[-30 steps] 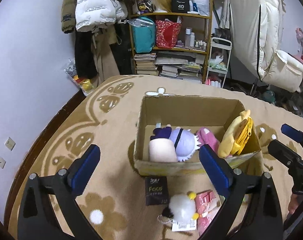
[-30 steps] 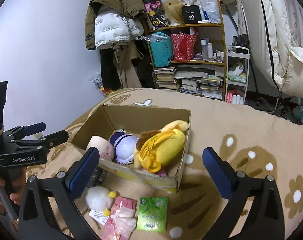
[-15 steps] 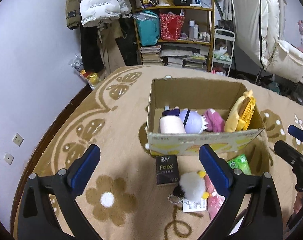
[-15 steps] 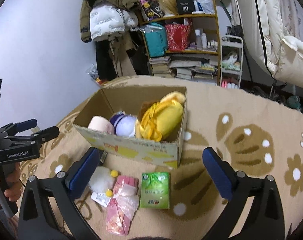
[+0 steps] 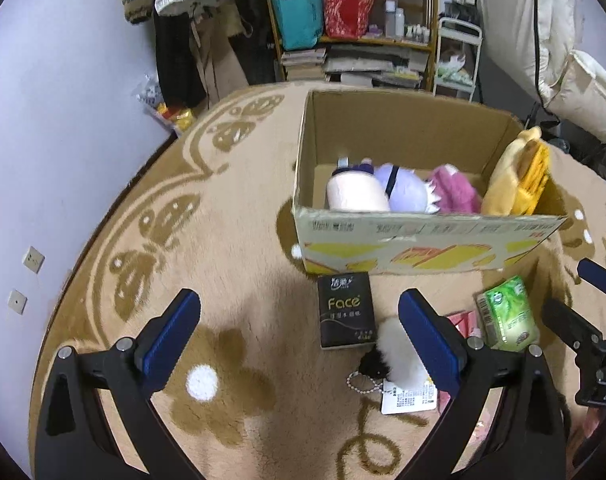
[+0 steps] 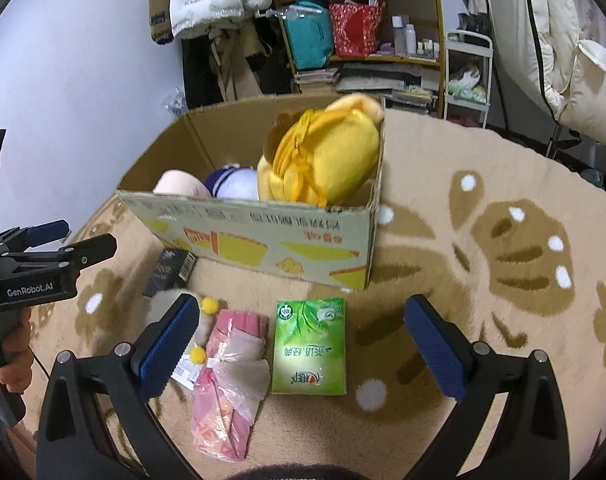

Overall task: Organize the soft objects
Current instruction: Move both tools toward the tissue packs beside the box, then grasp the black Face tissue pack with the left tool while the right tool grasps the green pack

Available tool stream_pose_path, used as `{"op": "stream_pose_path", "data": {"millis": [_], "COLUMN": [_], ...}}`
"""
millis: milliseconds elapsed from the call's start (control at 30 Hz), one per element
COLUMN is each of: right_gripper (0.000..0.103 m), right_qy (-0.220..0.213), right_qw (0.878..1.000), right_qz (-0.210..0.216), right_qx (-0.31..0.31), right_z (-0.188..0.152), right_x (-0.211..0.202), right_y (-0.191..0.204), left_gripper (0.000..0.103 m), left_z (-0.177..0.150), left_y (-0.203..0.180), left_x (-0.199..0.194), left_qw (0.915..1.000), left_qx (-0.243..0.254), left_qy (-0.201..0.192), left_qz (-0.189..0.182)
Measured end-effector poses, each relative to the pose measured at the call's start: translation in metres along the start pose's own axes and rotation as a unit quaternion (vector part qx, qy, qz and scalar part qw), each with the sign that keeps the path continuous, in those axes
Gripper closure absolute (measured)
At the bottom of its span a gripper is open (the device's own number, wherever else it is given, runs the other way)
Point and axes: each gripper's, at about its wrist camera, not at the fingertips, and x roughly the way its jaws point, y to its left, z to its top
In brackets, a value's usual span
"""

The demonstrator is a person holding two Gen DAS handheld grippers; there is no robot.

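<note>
An open cardboard box stands on the rug. It holds a yellow plush, a purple plush, a pink plush and a cream plush. In front of it lie a black "Face" tissue pack, a white pom-pom keychain, a pink wrapped pack and a green tissue pack. My left gripper is open and empty above the rug, near the black pack. My right gripper is open and empty over the green pack.
The beige rug with brown flower patterns covers the floor. A shelf with bags and books, hanging coats and a white chair stand behind the box. The wall is on the left.
Both grippers have drawn back and lower from the box. The items on the rug in front now lie nearer under the fingers. Both stay open.
</note>
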Motion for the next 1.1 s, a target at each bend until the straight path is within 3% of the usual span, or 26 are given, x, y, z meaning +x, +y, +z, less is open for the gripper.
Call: {"op": "stream_pose_path", "data": {"millis": [433,967,1033,1100], "right_gripper": [0.000,0.000,0.005,0.020], "right_qy": [0.060,0.082,0.083,0.089], "right_qw": [0.998,0.996,0.996,0.995], "right_qz": [-0.006,-0.025,-0.026,-0.030], "right_qx": [0.006,0.029,0.029,0.027], "right_z": [-0.019,-0.023,-0.022,-0.022], "right_x": [0.044,0.062,0.062,0.065], "right_y": [0.002,-0.013,-0.012,-0.011], "left_gripper": [0.004,0.004,0.004,0.004], "left_z": [-0.006,-0.011,-0.011,-0.011], "left_y": [-0.001,-0.002,-0.003,-0.004], "left_x": [0.048,0.089,0.093,0.097], "left_qw": [0.9981,0.9958,0.9955,0.9953], "left_qx": [-0.007,-0.013,-0.012,-0.011], "left_qy": [0.061,0.090,0.092,0.093], "left_qz": [-0.010,-0.016,-0.019,-0.023]}}
